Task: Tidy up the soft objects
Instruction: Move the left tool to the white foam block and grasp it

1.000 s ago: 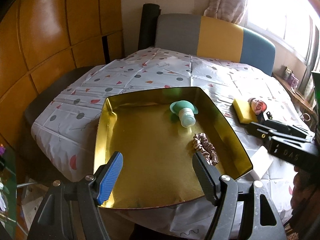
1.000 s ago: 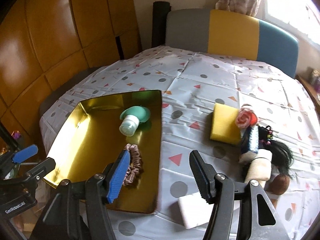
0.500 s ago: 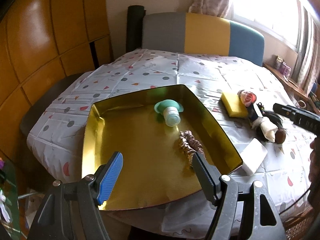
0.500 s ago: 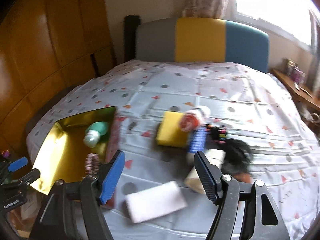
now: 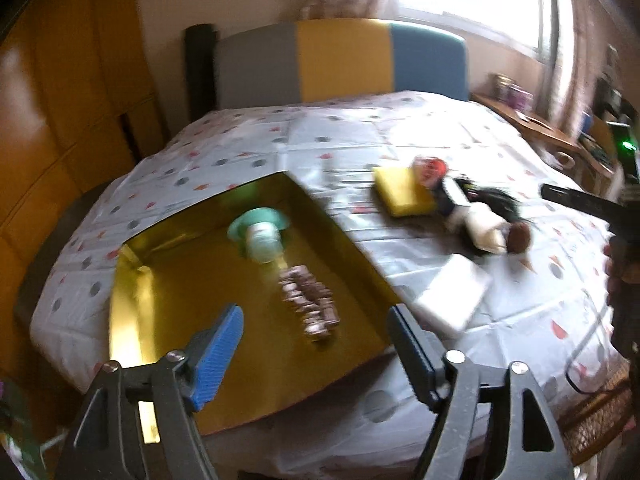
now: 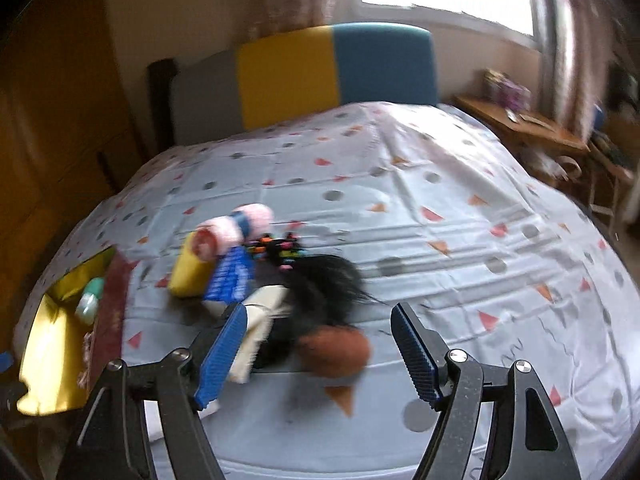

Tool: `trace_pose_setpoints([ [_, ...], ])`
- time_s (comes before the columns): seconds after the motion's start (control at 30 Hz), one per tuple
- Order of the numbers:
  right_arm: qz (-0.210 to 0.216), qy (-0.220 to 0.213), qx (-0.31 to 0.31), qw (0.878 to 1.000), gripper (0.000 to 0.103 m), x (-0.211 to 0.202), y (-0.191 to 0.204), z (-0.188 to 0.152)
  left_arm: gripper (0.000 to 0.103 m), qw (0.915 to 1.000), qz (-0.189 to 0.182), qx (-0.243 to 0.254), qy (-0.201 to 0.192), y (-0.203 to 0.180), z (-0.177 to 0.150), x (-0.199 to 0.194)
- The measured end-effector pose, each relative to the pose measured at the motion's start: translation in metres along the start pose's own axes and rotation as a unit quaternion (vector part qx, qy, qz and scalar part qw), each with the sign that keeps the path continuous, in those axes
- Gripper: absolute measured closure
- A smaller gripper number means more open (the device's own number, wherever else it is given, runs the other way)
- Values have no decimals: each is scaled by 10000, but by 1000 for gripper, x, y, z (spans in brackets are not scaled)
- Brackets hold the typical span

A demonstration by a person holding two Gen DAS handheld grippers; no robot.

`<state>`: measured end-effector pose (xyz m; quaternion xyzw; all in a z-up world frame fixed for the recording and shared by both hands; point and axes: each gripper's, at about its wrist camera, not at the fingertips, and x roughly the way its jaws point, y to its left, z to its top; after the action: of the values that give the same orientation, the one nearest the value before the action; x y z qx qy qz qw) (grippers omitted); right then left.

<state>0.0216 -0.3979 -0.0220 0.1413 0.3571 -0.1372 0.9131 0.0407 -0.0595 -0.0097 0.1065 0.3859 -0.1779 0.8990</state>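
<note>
A gold tray (image 5: 168, 304) holds a mint squeeze bottle (image 5: 262, 236) and a pink scrunchie (image 5: 310, 306). My left gripper (image 5: 316, 354) is open and empty over the tray's near edge. On the cloth lie a yellow sponge (image 5: 402, 192), a black hair piece (image 6: 324, 288), a brown puff (image 6: 336, 348), a pink roll (image 6: 220, 236), a blue item (image 6: 230, 280) and a white pad (image 5: 452, 292). My right gripper (image 6: 320, 354) is open and empty, just above the brown puff and black hair piece. The tray also shows in the right wrist view (image 6: 48, 344).
The round table has a dotted white cloth (image 6: 440, 220). A grey, yellow and blue chair back (image 5: 340, 60) stands behind it. A wooden wall (image 5: 60, 100) is at the left and a side shelf (image 6: 520, 124) at the right.
Both grippers swung to the right. The right one moved from the tray's edge to over the pile of soft items. The left view now shows the pile too. Both stayed open.
</note>
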Motion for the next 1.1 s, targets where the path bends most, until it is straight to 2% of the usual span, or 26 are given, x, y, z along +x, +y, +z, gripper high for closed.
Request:
trace_pose_setpoints([
  [0.1, 90, 21, 477, 9988, 28, 4, -16, 2, 21, 9990, -334, 308, -14, -18, 8, 2],
  [0.2, 73, 19, 591, 9982, 25, 4, -21, 2, 20, 9942, -723, 790, 32, -47, 18, 8],
  [0.37, 85, -9, 600, 9982, 21, 3, -20, 1, 20, 9764, -1088, 1833, 347, -102, 26, 35],
  [0.5, 103, 16, 669, 9977, 19, 4, -23, 2, 20, 9637, -1232, 2217, 835, -129, 29, 68],
  [0.73, 141, 104, 776, 9968, 18, 8, -28, 2, 20, 9505, -1210, 2460, 1463, -144, 29, 118],
  [0.9, 162, 154, 848, 9962, 18, 10, -30, 2, 20, 9488, -1241, 2359, 1697, -145, 27, 138],
  [0.93, 156, 163, 852, 9961, 18, 11, -30, 2, 24, 9483, -1258, 2339, 1740, -146, 26, 140],
  [0.97, 150, 172, 856, 9961, 18, 11, -30, 2, 42, 9482, -1279, 2321, 1755, -147, 24, 142],
  [1.1, 81, 192, 928, 9955, 18, 13, -34, 1, 45, 9545, -1360, 2118, 1602, -145, 16, 136],
])
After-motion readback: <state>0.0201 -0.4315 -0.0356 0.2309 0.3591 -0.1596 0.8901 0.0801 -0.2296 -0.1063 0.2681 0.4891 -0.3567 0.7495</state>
